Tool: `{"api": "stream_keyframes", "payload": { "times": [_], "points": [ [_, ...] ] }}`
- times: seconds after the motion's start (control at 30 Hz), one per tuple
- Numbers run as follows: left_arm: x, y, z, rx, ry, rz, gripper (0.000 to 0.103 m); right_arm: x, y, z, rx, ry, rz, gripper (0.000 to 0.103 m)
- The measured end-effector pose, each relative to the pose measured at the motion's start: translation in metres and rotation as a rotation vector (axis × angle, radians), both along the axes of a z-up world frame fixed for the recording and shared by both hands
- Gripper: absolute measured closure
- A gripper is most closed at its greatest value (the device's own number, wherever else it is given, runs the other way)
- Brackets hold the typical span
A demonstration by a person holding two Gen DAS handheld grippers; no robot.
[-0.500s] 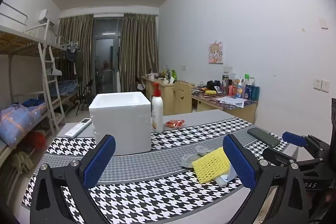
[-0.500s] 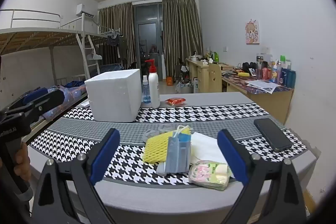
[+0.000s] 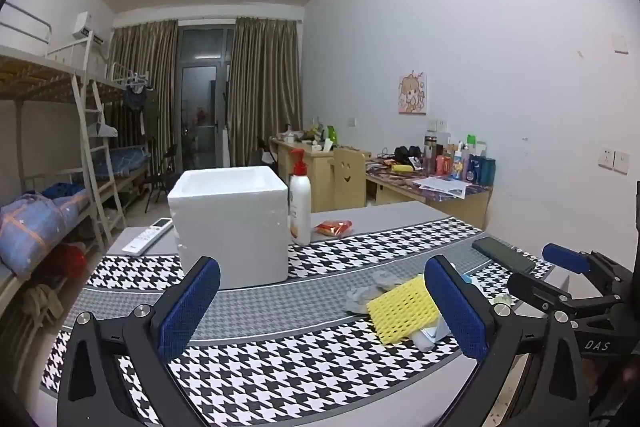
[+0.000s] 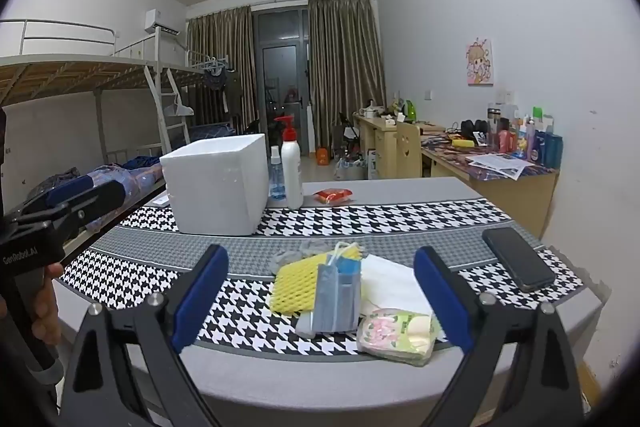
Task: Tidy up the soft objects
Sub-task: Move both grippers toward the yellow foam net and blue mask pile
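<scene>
Both grippers spread wide, left gripper [image 3: 322,303], right gripper [image 4: 320,297], ridged yellow foam net [image 4: 294,287], square white foam box [image 4: 218,183]

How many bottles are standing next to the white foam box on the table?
2: a white pump bottle just right of the foam box, and a small clear blue spray bottle between them. The box may hide others.

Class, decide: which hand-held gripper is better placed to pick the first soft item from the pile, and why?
Probably the right hand-held gripper: it is open with the yellow foam net and folded face mask lying between its fingers. The left hand-held gripper, also open, faces the white foam box.
</scene>
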State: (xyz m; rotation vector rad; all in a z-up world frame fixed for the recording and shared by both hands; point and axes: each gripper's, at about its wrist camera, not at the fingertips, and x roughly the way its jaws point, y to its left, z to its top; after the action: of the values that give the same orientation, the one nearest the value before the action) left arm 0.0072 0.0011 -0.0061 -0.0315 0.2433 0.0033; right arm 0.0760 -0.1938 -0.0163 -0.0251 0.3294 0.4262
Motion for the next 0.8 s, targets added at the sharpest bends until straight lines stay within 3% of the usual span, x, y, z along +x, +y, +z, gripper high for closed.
{"api": "stream_keyframes", "payload": {
  "times": [0.8],
  "points": [
    [0.0012, -0.0013, 0.0018, -0.002, 0.004, 0.002, 0.001, 0.0017, 0.0013, 0.0011, -0.012, -0.004, 0.001, 0.007]
  ]
}}
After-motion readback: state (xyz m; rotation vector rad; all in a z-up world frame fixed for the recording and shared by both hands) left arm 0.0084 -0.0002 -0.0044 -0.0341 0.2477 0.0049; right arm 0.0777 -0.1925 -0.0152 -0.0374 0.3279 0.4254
